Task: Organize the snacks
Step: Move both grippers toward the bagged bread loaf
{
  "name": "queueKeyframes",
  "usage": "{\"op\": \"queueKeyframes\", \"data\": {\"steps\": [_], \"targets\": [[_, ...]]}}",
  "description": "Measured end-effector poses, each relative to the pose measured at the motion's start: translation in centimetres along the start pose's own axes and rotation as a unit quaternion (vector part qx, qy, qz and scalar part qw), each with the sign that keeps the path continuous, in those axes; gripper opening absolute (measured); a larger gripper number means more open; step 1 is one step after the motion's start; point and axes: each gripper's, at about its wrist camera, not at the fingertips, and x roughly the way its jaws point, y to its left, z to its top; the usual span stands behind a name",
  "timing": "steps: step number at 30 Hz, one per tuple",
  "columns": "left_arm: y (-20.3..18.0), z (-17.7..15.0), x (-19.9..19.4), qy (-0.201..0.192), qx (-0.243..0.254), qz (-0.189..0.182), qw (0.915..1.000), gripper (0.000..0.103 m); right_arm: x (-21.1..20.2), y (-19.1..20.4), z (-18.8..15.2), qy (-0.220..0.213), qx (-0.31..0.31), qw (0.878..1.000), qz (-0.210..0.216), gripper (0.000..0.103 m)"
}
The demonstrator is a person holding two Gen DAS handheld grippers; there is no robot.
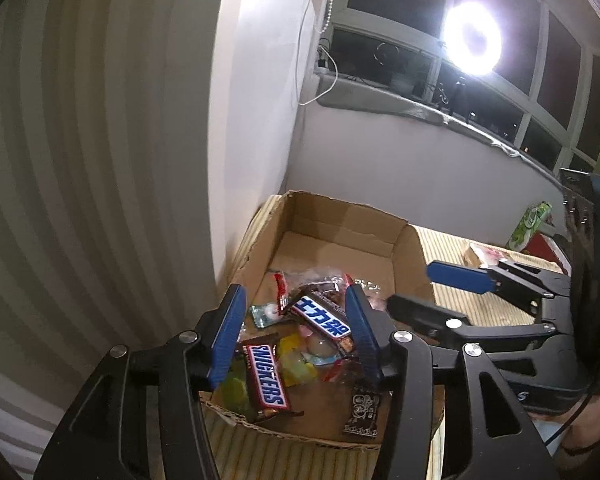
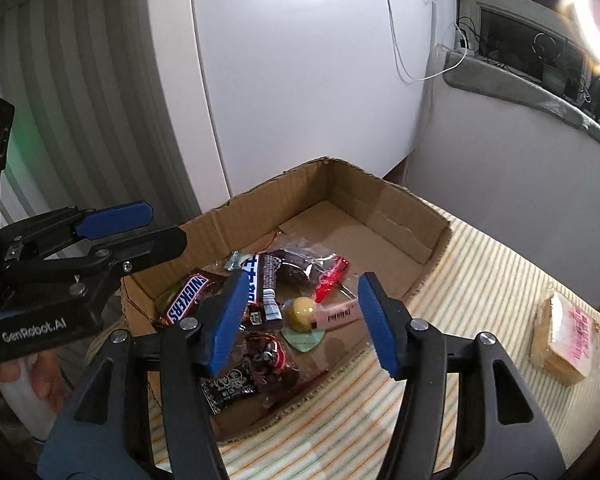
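An open cardboard box on a striped cloth holds several snacks: a Snickers bar, a second Snickers bar with Chinese lettering, a black packet, a yellow round candy and small wrapped sweets. My left gripper is open and empty, hovering over the box's near end. My right gripper is open and empty above the box; it also shows in the left wrist view. The left gripper shows at the left of the right wrist view.
A wrapped pink-and-tan snack pack lies on the cloth right of the box. A green carton stands farther right. A white wall and a striped wall close in behind and left. A ring light glares by the window.
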Motion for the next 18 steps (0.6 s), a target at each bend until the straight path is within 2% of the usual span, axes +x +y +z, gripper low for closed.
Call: {"op": "queueKeyframes", "data": {"steps": [7, 14, 16, 18], "targets": [[-1.1, 0.4, -0.7, -0.004, 0.004, -0.006, 1.0000, 0.050, -1.8, -1.1, -0.7, -0.008, 0.008, 1.000, -0.011, 0.059], [-4.7, 0.7, -1.6, -0.009, 0.028, -0.020, 0.9994, 0.051, -5.4, -4.3, -2.7, -0.021, 0.034, 0.998, -0.038, 0.059], [-6.3, 0.8, -1.7, -0.007, 0.038, -0.028, 0.9988, 0.053, -6.4, -5.7, -3.4, -0.024, 0.043, 0.997, -0.051, 0.059], [-8.3, 0.9, -1.7, -0.005, 0.050, -0.043, 0.9978, 0.060, -8.0, -7.7, -4.4, -0.029, 0.059, 0.996, -0.066, 0.059]]}}
